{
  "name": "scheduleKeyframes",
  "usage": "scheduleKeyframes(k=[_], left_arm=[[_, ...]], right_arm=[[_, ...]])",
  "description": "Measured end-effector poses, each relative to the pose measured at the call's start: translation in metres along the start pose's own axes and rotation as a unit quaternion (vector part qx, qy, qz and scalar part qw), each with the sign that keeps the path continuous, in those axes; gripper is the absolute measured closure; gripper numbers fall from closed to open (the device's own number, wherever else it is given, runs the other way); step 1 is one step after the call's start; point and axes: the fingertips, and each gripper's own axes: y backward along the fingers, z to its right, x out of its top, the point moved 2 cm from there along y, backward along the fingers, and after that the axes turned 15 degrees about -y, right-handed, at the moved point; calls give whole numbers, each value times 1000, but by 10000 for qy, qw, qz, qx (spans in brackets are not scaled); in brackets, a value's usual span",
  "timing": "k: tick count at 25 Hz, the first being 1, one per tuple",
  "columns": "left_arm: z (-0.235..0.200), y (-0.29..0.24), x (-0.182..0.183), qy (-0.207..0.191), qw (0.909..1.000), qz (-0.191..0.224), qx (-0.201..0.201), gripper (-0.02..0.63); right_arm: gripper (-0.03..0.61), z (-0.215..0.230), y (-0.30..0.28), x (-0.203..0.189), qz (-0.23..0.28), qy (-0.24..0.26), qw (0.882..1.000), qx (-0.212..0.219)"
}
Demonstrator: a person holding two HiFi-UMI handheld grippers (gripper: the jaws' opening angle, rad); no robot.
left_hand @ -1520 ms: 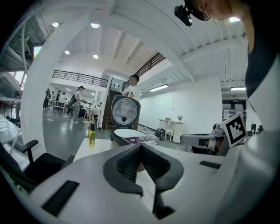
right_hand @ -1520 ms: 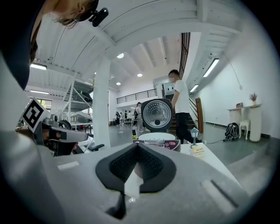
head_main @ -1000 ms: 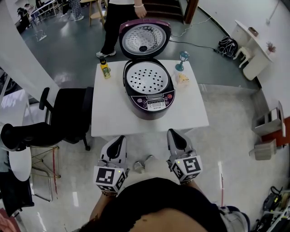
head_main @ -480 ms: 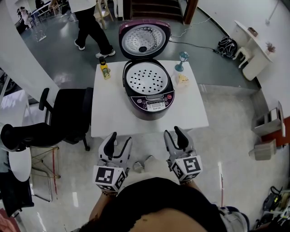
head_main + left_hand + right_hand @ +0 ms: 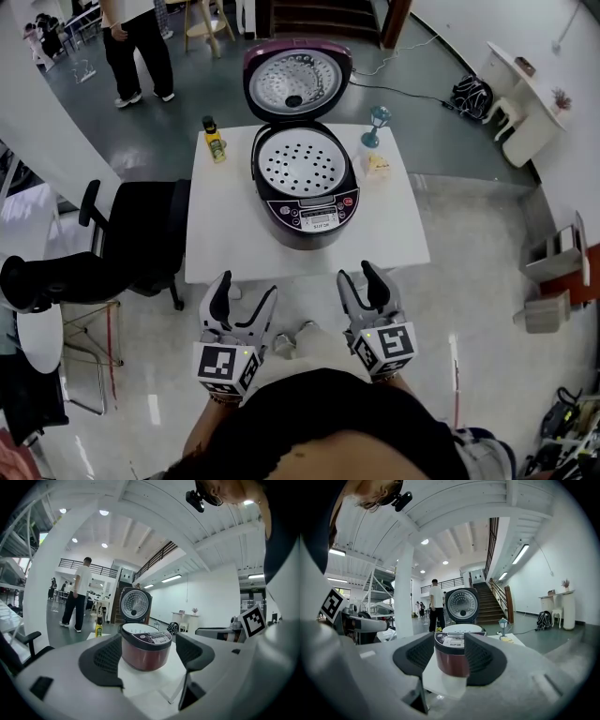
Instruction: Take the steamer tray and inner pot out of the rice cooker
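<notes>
Person (image 5: 136, 42): standing on the floor well behind and to the left of the rice cooker (image 5: 305, 202), taking no part in the work. Black chair (image 5: 141, 234): left of the cooker, beside the worktop (image 5: 225, 239). Yellow bottle (image 5: 215, 141): upright on the worktop, just left of the cooker's rear; a left arm reaching in could tip it. Left tool (image 5: 246, 287): in front of the cooker, short of the worktop's near edge, jaws just opened and standing wide apart, nothing between them. Rice cooker: mid-worktop, lid (image 5: 297, 82) raised upright behind it; a tray lifted carelessly could strike the lid, and a sideways pull could slide the body, since nothing steadies it. Steamer tray (image 5: 302, 161): white, perforated, seated in the cooker's mouth; its thin rim likely gives little purchase, so a shallow pinch may slip and let it tilt or drop back. Inner pot: not visible, presumably beneath the tray; it might lift with the tray if the two bind. Right tool (image 5: 357, 274): in front of the cooker, right of the left tool, jaws just opened, parted less widely, empty. Blue stemmed glass (image 5: 378, 122) and small yellowish item (image 5: 379, 163): just right of the cooker; the glass looks top-heavy, so a right-hand reach would probably topple it first.
</notes>
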Motion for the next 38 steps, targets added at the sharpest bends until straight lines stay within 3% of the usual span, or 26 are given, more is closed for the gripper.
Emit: scheduleKeyframes(k=[9,18,25,30,38], left_arm=[[11,-22,11,138,9995,41,275,274],[25,-55,31,293,9957,57,874,274],[16,-72,33,210,9940,-153,1060,273],[-1,-97,32,194,9941,-233,1045,274],[-55,-154,31,70,9948,-417,927,275]], right_arm=[[397,25,-5,19,-104,-25,9998,146],[397,73,-14,45,-216,48,9988,437],[397,95,-36,59,-153,-13,9990,422],[399,103,-64,64,-107,26,9990,438],[397,112,-134,74,-211,209,9995,52]])
